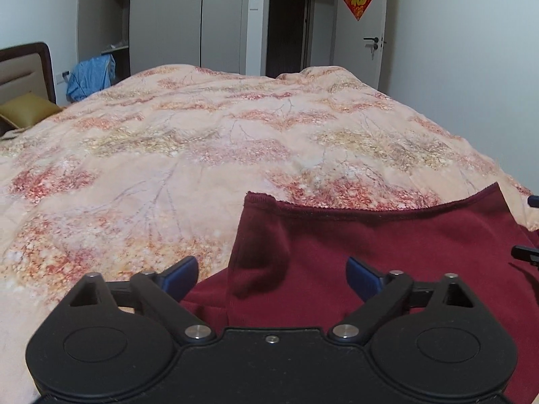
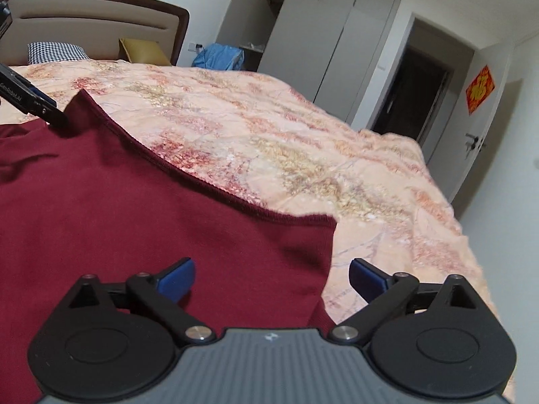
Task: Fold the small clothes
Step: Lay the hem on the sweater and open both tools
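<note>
Hand-held grippers (image 1: pixel 271 277) (image 2: pixel 271 277) agape over garment (image 2: pixel 134 208)

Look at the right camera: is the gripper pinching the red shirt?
No, the right gripper is open, its blue fingers spread apart above the red shirt with nothing squeezed between them.

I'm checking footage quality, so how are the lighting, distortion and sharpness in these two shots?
Left wrist view: even indoor light, soft shadow on the maroon garment between the open left gripper, fisheye bending the walls and dark corners. Right wrist view: tilted, same curvature, red door sign blurred, garment weave crisp near the open right gripper.
</note>
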